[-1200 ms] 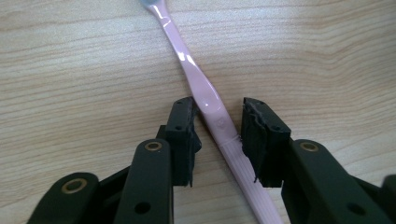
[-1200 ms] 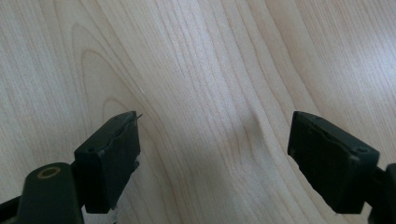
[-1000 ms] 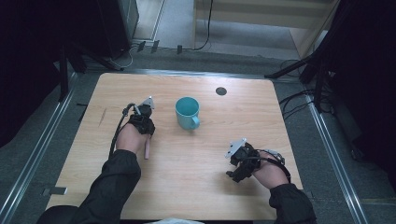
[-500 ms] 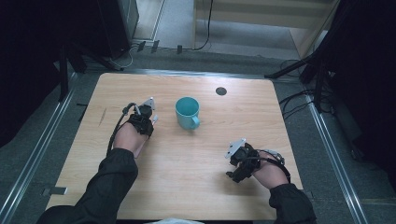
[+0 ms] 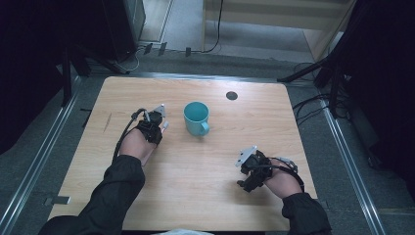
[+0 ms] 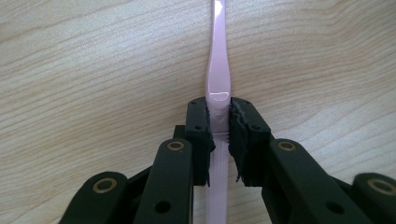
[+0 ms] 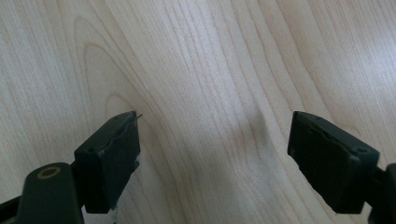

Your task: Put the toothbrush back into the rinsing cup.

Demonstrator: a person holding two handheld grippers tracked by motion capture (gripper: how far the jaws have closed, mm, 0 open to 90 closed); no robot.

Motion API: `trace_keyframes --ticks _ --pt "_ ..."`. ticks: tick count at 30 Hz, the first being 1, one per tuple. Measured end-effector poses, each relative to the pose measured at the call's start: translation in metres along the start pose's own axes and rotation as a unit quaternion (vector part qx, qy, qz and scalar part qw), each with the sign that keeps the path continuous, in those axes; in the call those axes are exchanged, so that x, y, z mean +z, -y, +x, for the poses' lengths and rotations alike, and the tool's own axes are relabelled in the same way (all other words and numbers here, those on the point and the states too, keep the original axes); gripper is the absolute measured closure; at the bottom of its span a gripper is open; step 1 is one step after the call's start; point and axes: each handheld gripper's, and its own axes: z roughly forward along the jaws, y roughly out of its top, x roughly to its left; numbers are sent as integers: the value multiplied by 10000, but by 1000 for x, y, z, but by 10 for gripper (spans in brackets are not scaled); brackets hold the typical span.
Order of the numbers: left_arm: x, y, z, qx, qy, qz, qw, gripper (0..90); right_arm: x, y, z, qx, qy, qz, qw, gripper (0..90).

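A pink toothbrush lies along the wooden table, its handle running between the black jaws of my left gripper. The jaws have just been closing and their pads now press on both sides of the handle. In the high view the left gripper sits left of a teal mug, a short gap apart, and the hand hides the toothbrush. My right gripper stands open over bare wood with nothing between its jaws. It rests at the table's front right.
The mug stands upright near the table's middle, its handle towards the person. A small dark round spot marks the tabletop behind it. Metal rails and cables run along the floor beside the table.
In the high view, a pink piece of the toothbrush showed beside the left hand a second ago and is now covered by it. The right hand has kept still.
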Motion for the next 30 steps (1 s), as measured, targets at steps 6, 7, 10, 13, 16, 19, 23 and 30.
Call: trace_keyframes --ticks 6,7,10,13,16,19,23,30 --pt "0 -1 3 38 78 32 10000 783 0 0 0 -5 -4 -21 10000 171" --pt "0 -1 4 47 84 27 10000 785 0 0 0 -7 -4 -18 10000 171" --pt "0 -1 6 7 172 -6 9999 788 1 0 0 -1 4 -2 10000 171" --pt "0 0 10 -20 279 -88 9996 791 1 0 0 -11 8 6 10000 171" --pt "-1 1 13 -50 419 -83 9991 791 1 0 0 7 4 5 10000 171" --pt "-2 2 14 -62 547 -186 9983 791 1 0 -1 10 7 2 10000 171" --pt "-5 2 14 -36 659 -187 9976 792 1 0 0 -1 -7 11 10000 171" --pt "-15 4 14 1 1129 -464 9925 792 1 1 -1 -3 -6 10 10000 171"
